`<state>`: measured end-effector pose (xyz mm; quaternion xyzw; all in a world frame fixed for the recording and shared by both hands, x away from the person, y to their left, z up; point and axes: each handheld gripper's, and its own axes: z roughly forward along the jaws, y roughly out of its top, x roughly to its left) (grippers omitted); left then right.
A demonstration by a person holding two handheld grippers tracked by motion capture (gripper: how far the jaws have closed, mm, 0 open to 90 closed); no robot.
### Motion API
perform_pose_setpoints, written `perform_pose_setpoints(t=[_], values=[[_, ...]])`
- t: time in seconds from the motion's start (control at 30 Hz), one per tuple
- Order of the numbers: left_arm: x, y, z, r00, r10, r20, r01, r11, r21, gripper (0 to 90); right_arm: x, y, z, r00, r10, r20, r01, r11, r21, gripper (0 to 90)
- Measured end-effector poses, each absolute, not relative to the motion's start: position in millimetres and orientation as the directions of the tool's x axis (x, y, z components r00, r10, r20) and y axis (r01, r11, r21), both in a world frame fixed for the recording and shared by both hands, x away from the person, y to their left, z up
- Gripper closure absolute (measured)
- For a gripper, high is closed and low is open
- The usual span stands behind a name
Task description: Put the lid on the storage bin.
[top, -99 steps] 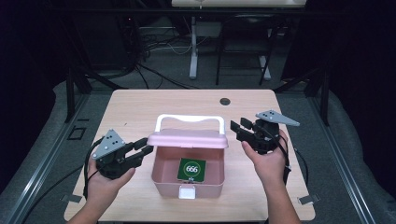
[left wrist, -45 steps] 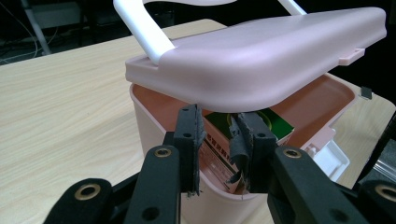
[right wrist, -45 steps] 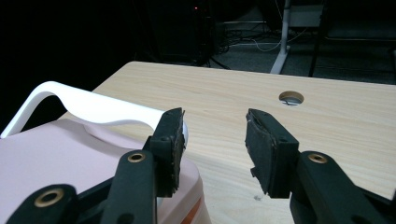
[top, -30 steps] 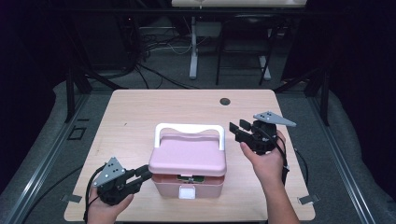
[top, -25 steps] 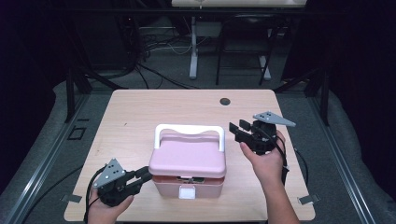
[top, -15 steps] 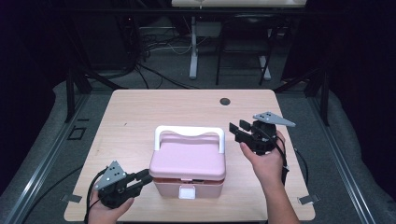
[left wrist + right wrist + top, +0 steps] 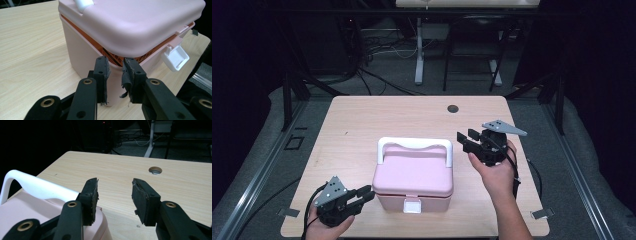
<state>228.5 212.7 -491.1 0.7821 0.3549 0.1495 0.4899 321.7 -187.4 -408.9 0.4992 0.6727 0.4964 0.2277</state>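
A pink box with a white handle and a white front latch stands on the front middle of the wooden table. Its lid is down, but a thin gap shows orange inside, and the latch hangs loose. My left gripper is low at the box's front left corner. In the left gripper view it is narrowly open, with nothing between the jaws. My right gripper hovers open just right of the handle, above the lid's back right corner.
A round cable hole sits in the table near its far edge, ahead of the right gripper. Bare wood lies behind and to both sides of the box. Dark floor, cables and stand legs surround the table.
The lid, open 3.3 s ago, now lies down on the box. My left gripper has drawn back toward the front edge, to the box's front left corner. The right gripper has barely moved.
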Motion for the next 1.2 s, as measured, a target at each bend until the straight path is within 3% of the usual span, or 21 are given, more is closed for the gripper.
perform_pose_setpoints(t=[0.67,1.2], values=[[231,225,-496,0.675,0.723,-0.146,0.436,-0.231,0.87,71.1,322,-189,-409,-0.396,0.899,0.189,0.446,0.008,0.895,55.8],[253,233,-512,0.61,0.769,-0.192,0.488,-0.174,0.855,60.9,323,-191,-412,-0.388,0.903,0.183,0.449,0.012,0.894,55.6]])
